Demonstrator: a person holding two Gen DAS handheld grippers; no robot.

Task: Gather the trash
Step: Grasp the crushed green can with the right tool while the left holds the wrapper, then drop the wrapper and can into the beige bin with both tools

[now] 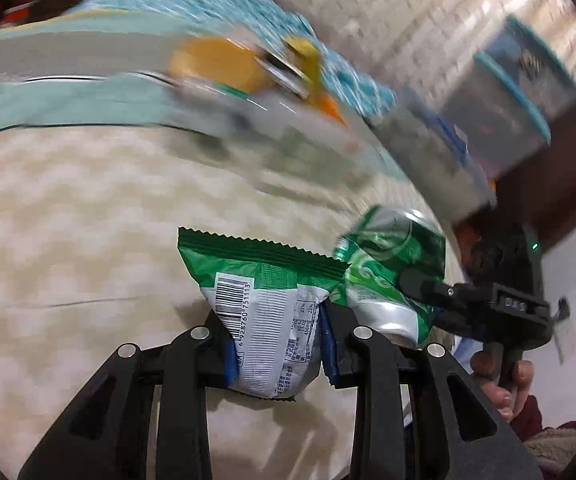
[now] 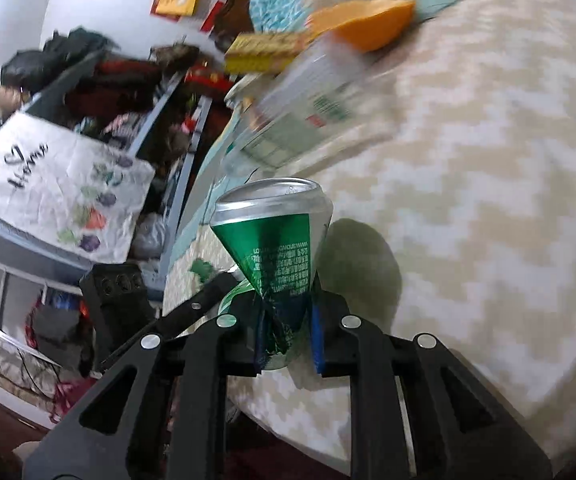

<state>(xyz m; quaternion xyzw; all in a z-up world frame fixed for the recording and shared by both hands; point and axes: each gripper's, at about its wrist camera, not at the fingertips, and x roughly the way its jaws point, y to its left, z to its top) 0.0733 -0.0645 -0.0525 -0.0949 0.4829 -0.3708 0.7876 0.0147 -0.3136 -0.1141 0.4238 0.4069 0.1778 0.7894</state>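
My left gripper (image 1: 274, 332) is shut on a green and silver snack wrapper (image 1: 264, 312) with a barcode, held above the cream zigzag bedspread (image 1: 88, 220). To its right hangs a crushed green can (image 1: 392, 264), pinched by my right gripper (image 1: 416, 284), with a person's hand (image 1: 504, 380) on the handle. In the right wrist view my right gripper (image 2: 288, 336) is shut on the crumpled lower end of that can (image 2: 276, 236), whose silver rim points away from me. The left gripper's body (image 2: 116, 292) shows at the lower left there.
Blurred litter lies further up the bed: an orange packet (image 2: 364, 26), a yellow box (image 2: 264, 54), a white and green carton (image 2: 312, 108) and a clear bottle (image 2: 240, 136). Beside the bed stand a paper bag (image 2: 56, 192), cluttered shelves (image 2: 120, 92) and a plastic bin (image 1: 516, 96).
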